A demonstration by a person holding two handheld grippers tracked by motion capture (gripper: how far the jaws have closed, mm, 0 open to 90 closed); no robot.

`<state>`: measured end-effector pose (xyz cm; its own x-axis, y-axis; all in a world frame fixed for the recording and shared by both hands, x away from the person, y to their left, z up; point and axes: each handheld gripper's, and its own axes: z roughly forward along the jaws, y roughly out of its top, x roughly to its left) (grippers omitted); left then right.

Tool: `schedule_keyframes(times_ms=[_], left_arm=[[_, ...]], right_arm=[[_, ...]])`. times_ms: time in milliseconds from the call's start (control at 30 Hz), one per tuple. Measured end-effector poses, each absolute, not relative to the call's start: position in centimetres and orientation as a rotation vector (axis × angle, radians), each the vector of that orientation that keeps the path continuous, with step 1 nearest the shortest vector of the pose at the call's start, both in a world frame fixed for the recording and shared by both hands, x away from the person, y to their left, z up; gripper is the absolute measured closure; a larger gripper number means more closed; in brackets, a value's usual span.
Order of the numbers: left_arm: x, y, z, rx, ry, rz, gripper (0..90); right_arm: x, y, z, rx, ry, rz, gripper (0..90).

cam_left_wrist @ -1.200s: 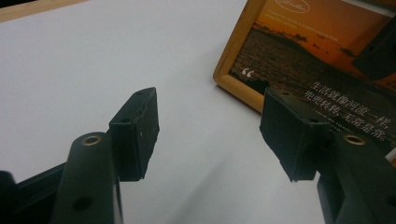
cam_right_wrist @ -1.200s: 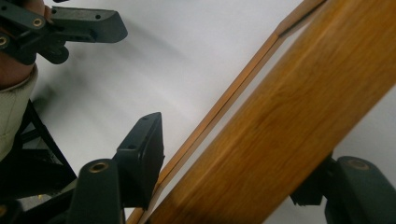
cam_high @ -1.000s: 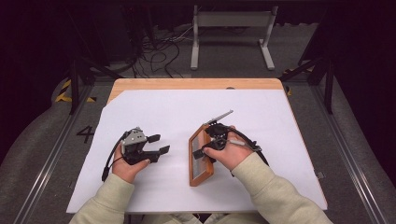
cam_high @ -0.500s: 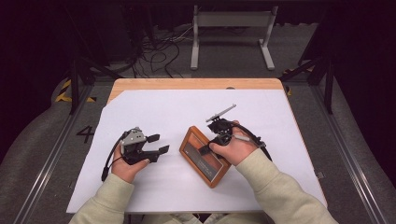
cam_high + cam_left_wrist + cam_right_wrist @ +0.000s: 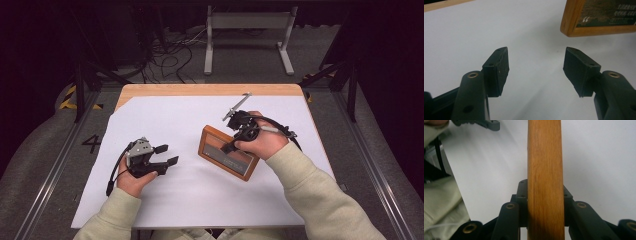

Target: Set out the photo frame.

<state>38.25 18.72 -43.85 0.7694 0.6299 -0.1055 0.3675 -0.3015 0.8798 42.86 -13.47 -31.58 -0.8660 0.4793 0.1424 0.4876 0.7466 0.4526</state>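
Observation:
A wooden picture frame (image 5: 226, 153) with a dark print hangs tilted just above the white sheet, right of centre. My right gripper (image 5: 231, 146) is shut on its upper edge. In the right gripper view the frame's wooden edge (image 5: 545, 157) runs straight up between the pads of the right gripper (image 5: 545, 188), whose jaws have just been closing on it. My left gripper (image 5: 167, 154) rests on the sheet at the left, open, with nothing between its jaws. In the left gripper view the left gripper (image 5: 536, 70) points at bare sheet, with a corner of the frame (image 5: 574, 25) at upper right.
A white sheet (image 5: 200, 200) covers most of the wooden table (image 5: 200, 90). Beyond the far edge are a metal stand (image 5: 247, 22) and floor cables (image 5: 165, 55). The left gripper (image 5: 481, 123) and a sleeve (image 5: 439, 195) appear in the right gripper view.
The right hand has risen with the frame. The frame has turned from a narrow, end-on pose to a slanted one with its face towards the camera. The left hand has stayed put.

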Motion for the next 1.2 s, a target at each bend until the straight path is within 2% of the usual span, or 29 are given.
schedule_keyframes(times_ms=[467,1200], left_arm=[[38.0,19.1,-43.9,1.923,0.768,0.322,37.8],[38.2,18.9,-44.0,1.924,0.761,0.315,37.9]], right_arm=[[44.5,-12.5,-30.0,-0.222,-3.055,-0.581,71.4],[47.0,-12.8,-35.0,-0.136,-2.974,-0.522,71.3]])
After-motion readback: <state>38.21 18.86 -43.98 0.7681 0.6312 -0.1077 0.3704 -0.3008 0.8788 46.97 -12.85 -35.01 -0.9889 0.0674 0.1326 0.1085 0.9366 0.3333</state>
